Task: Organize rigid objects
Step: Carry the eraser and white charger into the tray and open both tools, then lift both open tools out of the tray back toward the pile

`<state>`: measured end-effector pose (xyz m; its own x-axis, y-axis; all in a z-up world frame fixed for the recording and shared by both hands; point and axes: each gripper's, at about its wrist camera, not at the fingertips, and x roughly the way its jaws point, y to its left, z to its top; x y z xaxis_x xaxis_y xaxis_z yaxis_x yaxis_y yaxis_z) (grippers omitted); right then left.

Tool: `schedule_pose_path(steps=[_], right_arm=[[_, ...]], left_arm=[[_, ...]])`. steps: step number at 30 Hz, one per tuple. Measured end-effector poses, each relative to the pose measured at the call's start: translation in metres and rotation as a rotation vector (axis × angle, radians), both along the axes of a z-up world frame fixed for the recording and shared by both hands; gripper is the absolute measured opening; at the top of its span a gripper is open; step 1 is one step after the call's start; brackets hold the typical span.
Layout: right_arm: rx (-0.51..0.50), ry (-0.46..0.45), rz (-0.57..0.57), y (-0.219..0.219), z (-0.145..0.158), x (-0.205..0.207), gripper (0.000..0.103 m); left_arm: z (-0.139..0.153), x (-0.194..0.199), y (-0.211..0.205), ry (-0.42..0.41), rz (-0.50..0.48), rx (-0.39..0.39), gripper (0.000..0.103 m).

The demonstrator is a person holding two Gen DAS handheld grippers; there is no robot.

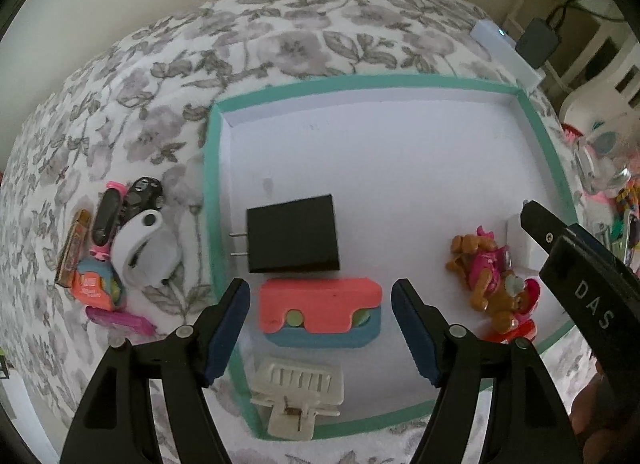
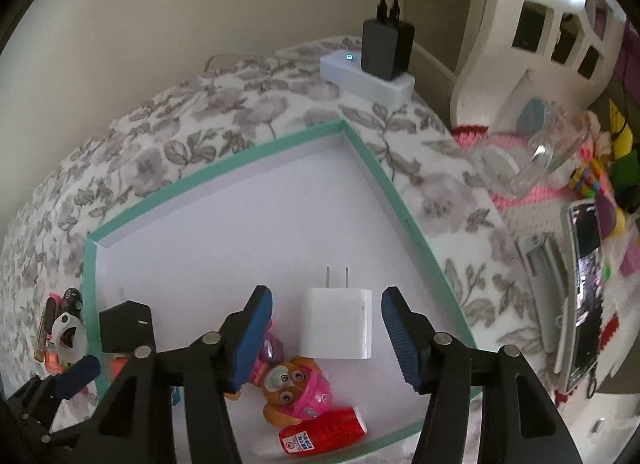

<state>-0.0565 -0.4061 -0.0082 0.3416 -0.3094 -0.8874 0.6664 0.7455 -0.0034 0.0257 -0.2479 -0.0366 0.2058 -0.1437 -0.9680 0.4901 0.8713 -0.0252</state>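
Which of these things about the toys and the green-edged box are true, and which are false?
1. The black charger lies inside the box. True.
2. The right gripper squeezes the white charger. False: its jaws stand apart around it, not pressing.
3. The puppy figure lies outside the box. False: it lies inside, beside the red can.
4. The left gripper is open over the coral and blue block. True.
5. The white clip stands upright on the flowered blanket. False: it lies in the box.
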Motion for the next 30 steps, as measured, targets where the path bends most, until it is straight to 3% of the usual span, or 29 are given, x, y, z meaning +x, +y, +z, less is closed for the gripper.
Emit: schedule_pose_path(steps=[6, 9, 12, 16, 25, 30], right_arm=[[-0.023, -0.012, -0.007, 0.001, 0.005, 0.0, 0.065], [-0.021, 0.008, 0.011, 0.005, -0.001, 0.002, 0.069], [-0.037, 0.029, 0.045, 0.012, -0.005, 0.007, 0.074], [-0.051, 0.022, 0.079, 0.022, -0.005, 0.011, 0.088], [-0.048, 0.019, 0.139, 0.045, -0.01, 0.019, 0.103], [-0.019, -0.015, 0.132, 0.048, -0.009, 0.017, 0.103]], left_arm=[[0.012, 0.019, 0.026, -0.007, 0.114, -0.006, 0.075], [0.013, 0.033, 0.045, -0.008, 0.195, -0.001, 0.096], [0.015, 0.042, 0.062, -0.023, 0.27, 0.009, 0.097], [0.015, 0.054, 0.09, -0.02, 0.352, 0.009, 0.097], [0.01, 0.079, 0.143, 0.018, 0.491, -0.011, 0.098], [0.017, 0.09, 0.171, -0.008, 0.552, -0.022, 0.098]])
